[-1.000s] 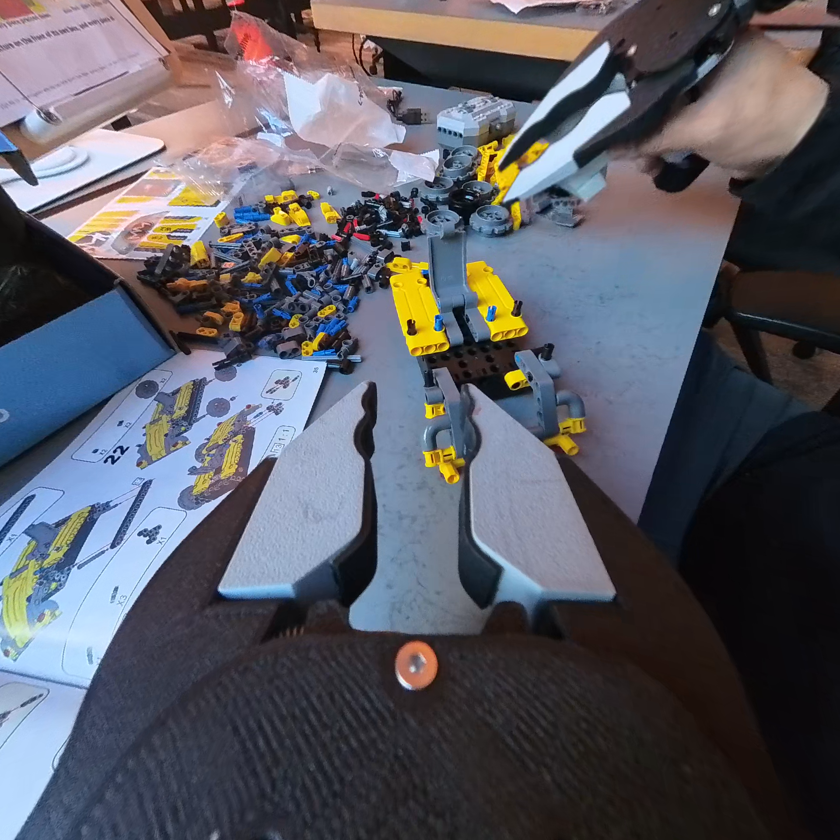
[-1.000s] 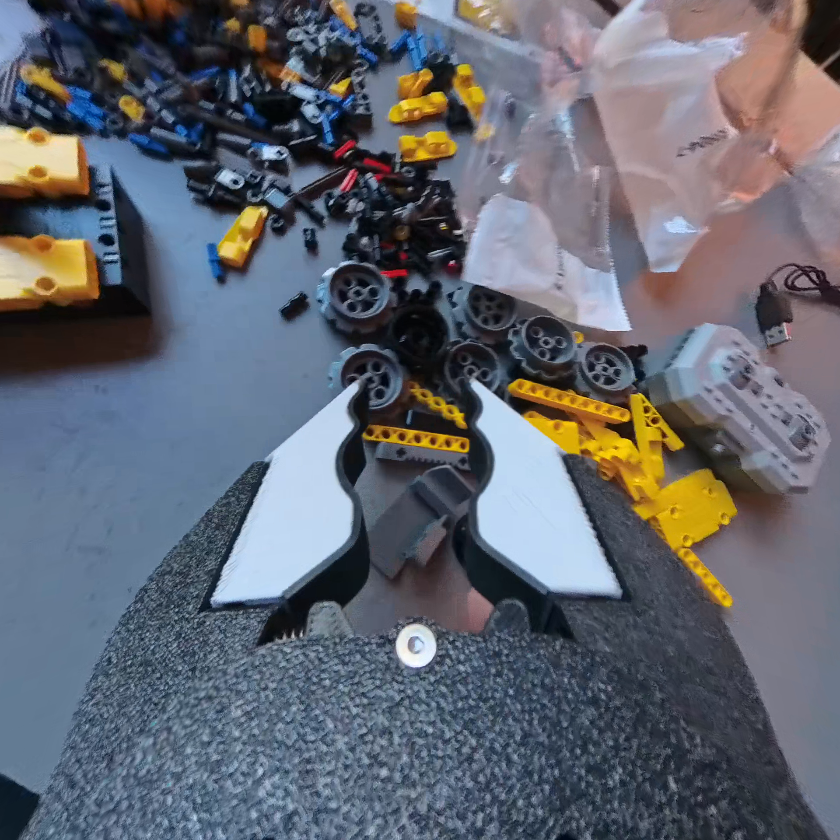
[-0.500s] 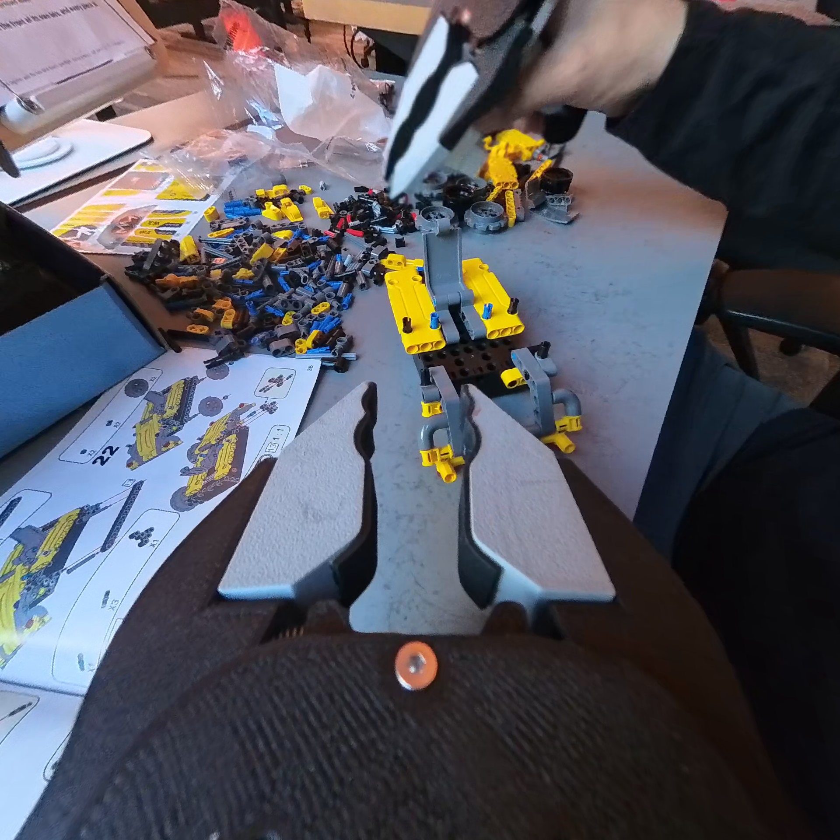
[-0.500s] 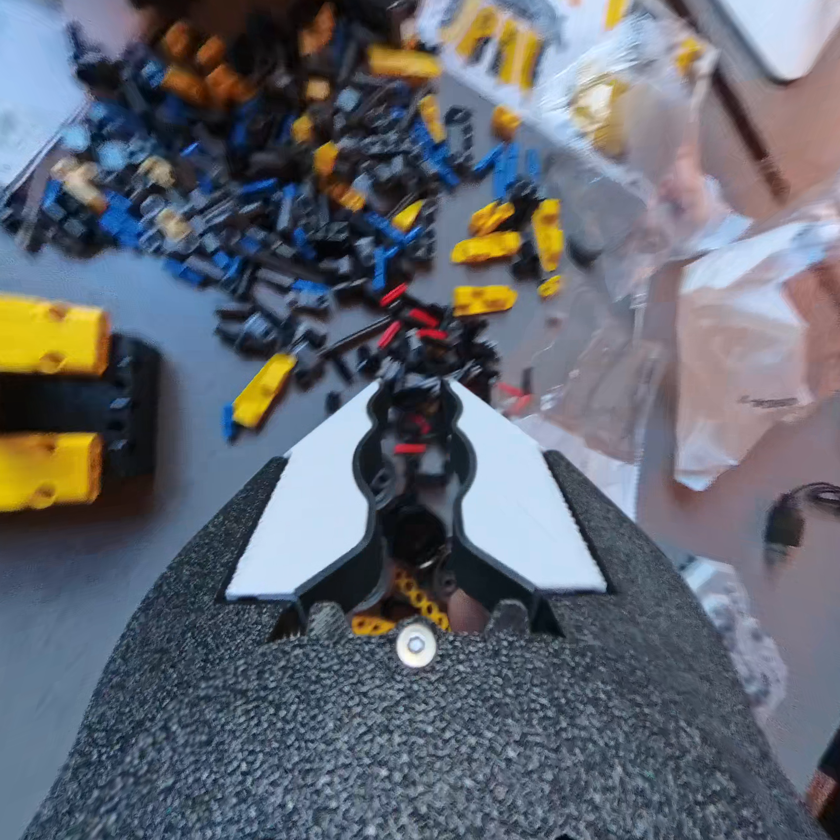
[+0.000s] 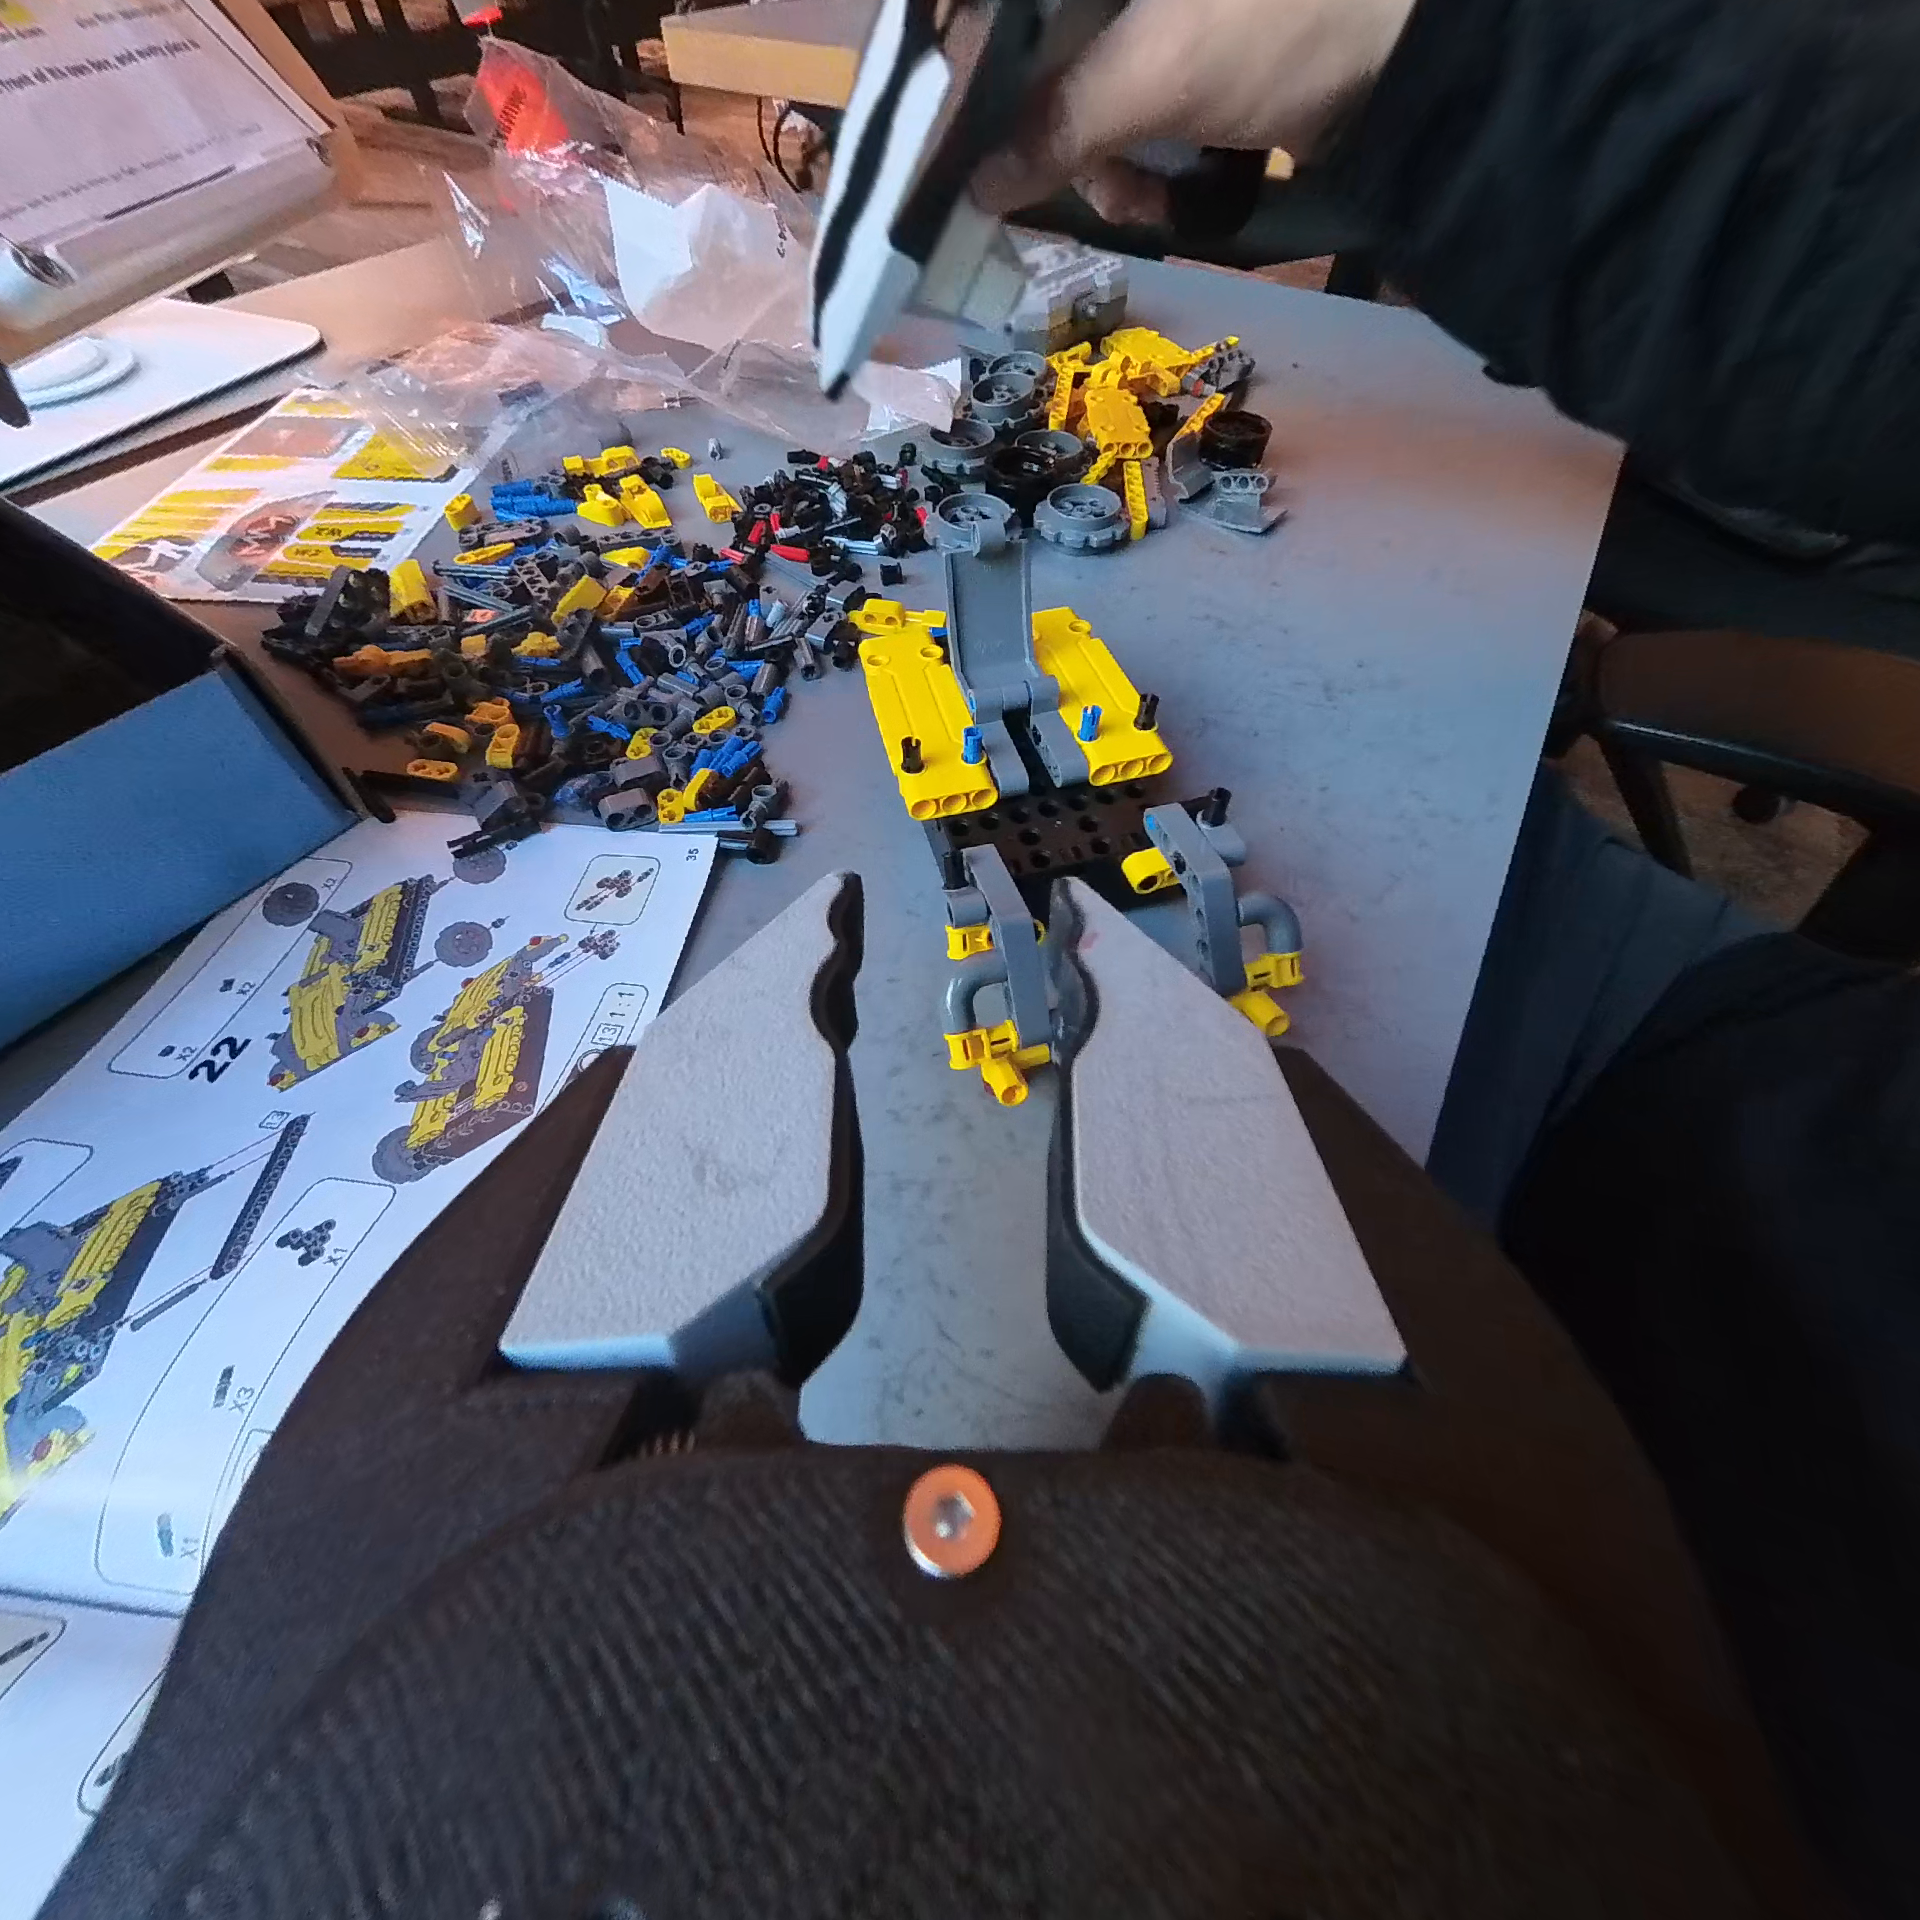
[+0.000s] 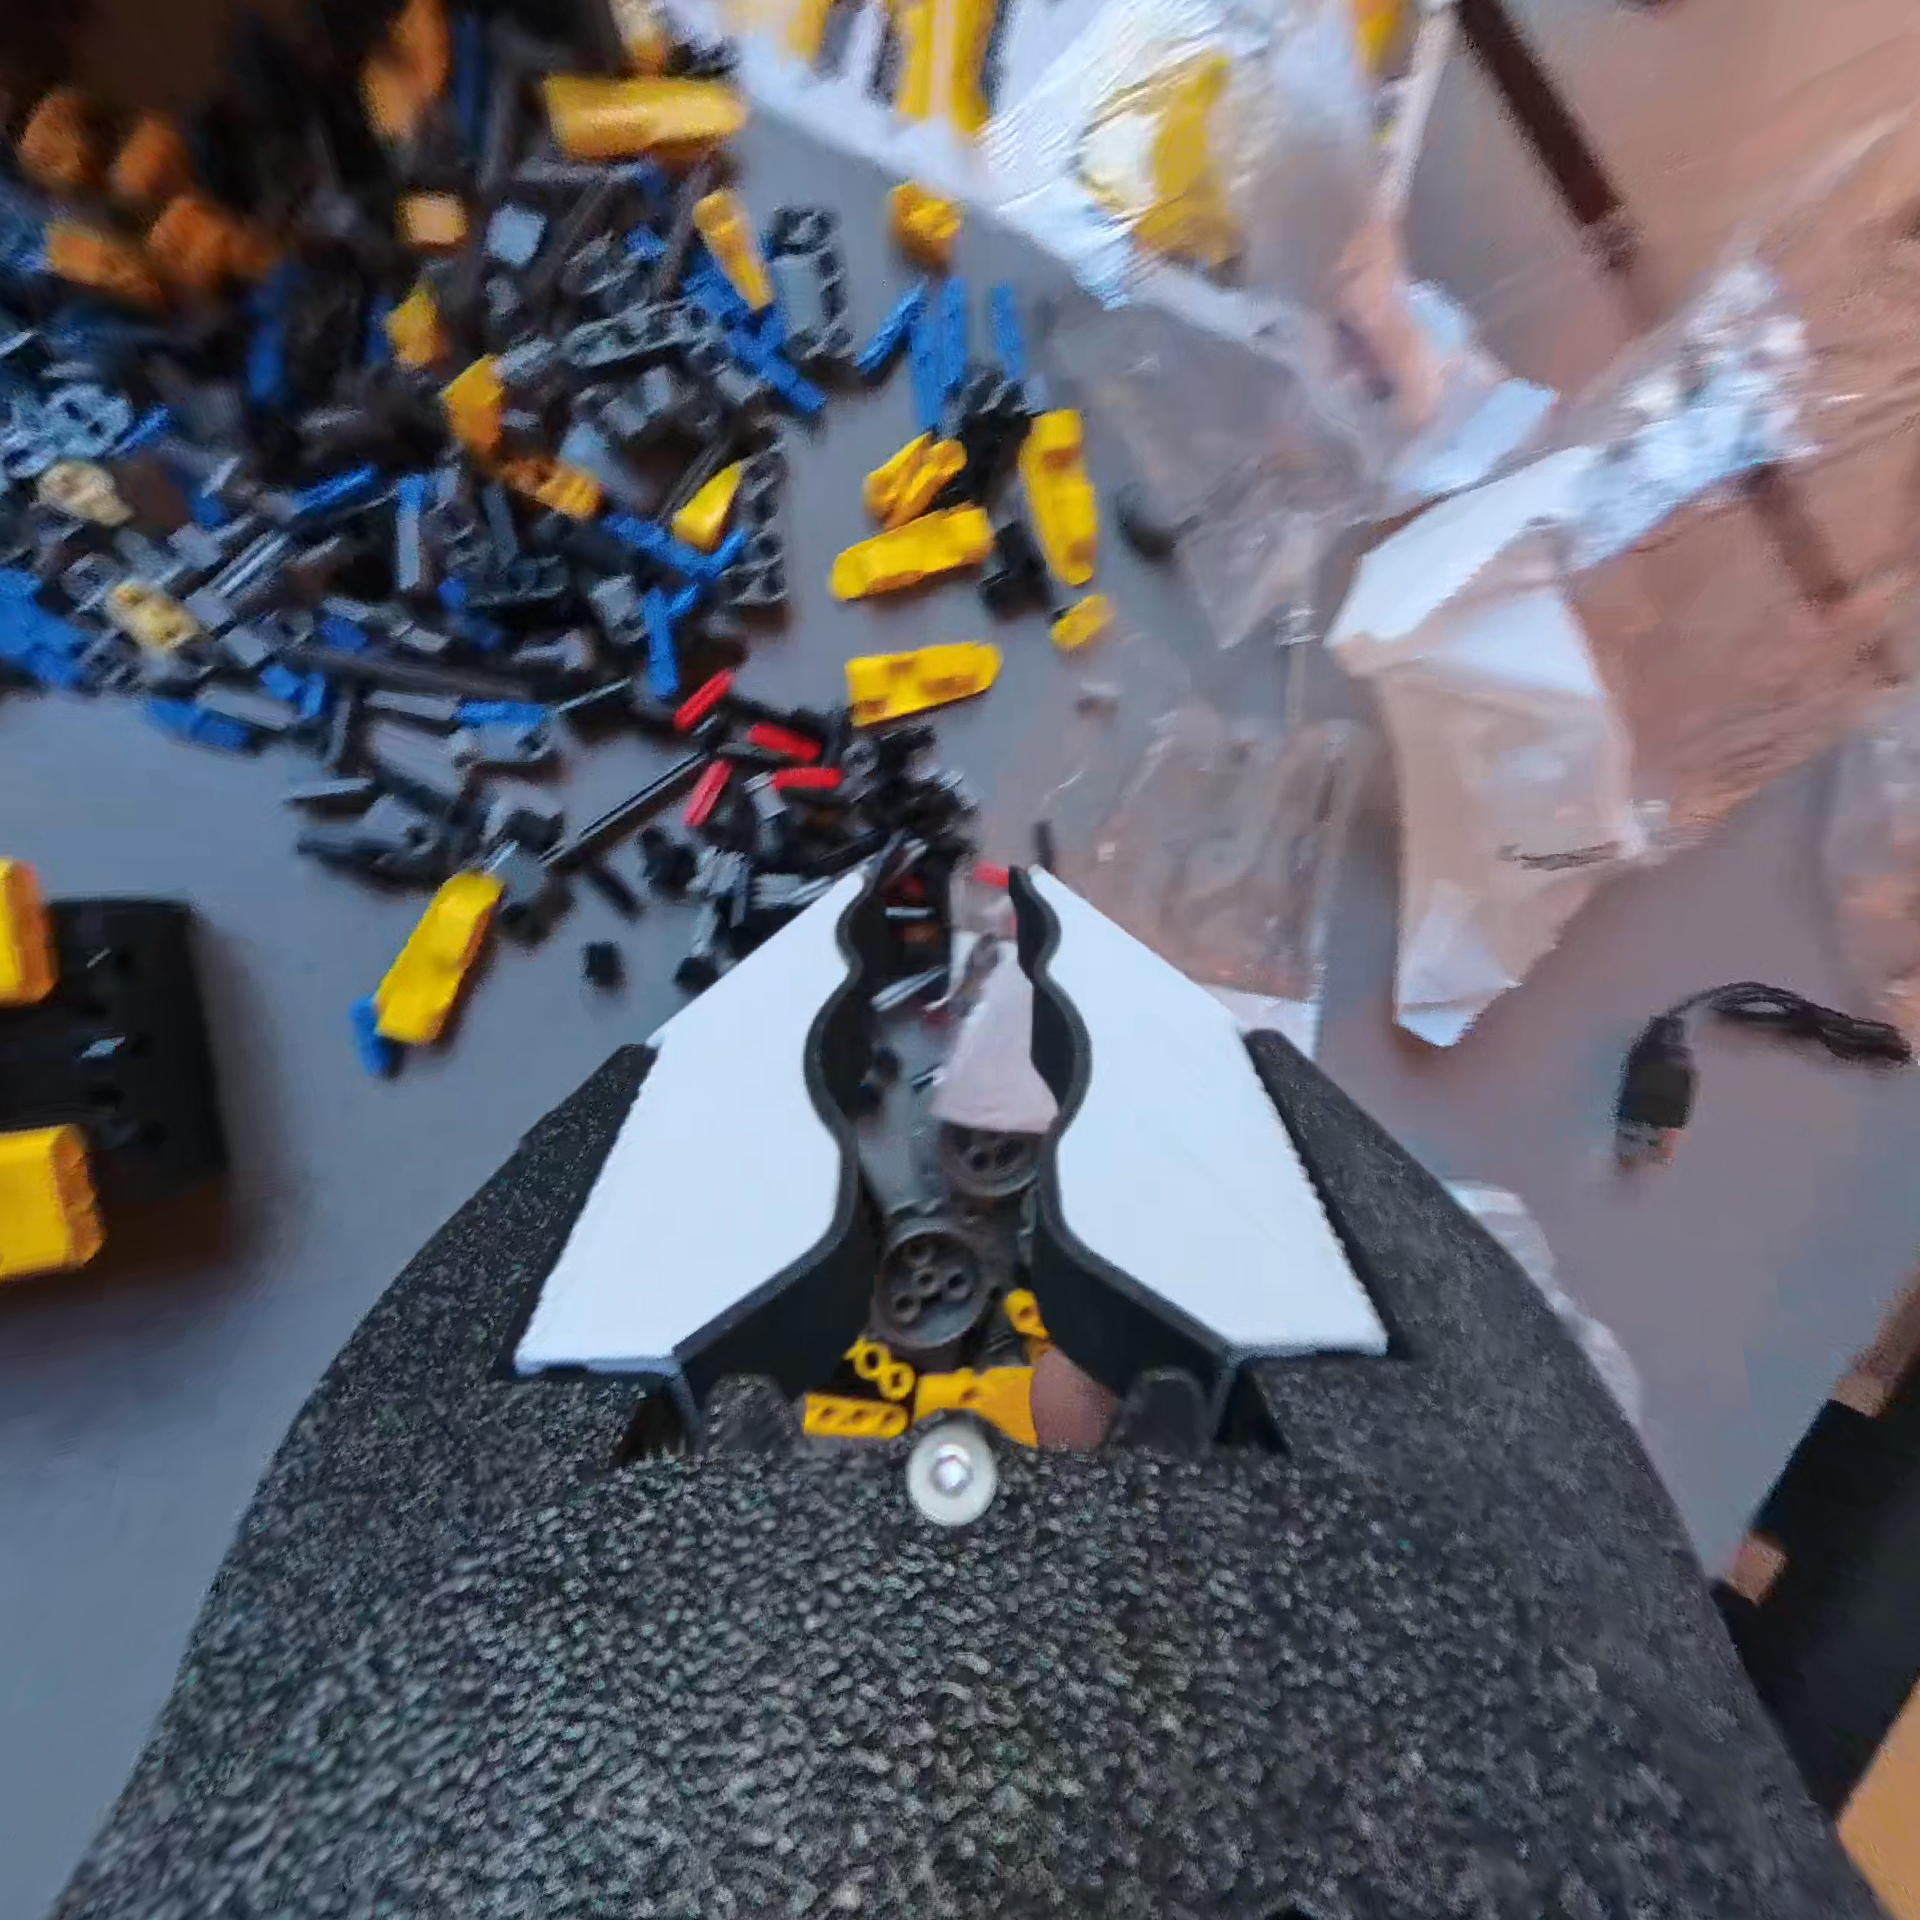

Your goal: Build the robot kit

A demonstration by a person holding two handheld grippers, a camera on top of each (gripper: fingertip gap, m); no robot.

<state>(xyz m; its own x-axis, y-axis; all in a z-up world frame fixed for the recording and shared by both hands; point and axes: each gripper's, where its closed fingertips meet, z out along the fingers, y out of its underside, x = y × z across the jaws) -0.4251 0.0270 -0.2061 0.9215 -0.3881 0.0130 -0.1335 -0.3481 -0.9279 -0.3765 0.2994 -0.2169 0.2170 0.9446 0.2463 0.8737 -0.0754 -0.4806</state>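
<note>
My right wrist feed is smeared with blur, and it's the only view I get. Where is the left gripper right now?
Observer: The left gripper hangs low over the near edge of the table, at the near end of a yellow and black model.
Operator: Is it gripping anything?
Observer: No. Its fingers are wide apart. A grey beam of the model stands in the gap, close to the right one.
Operator: What lies beside it?
Observer: An open instruction booklet lies flat to its left, next to a blue box.
</note>
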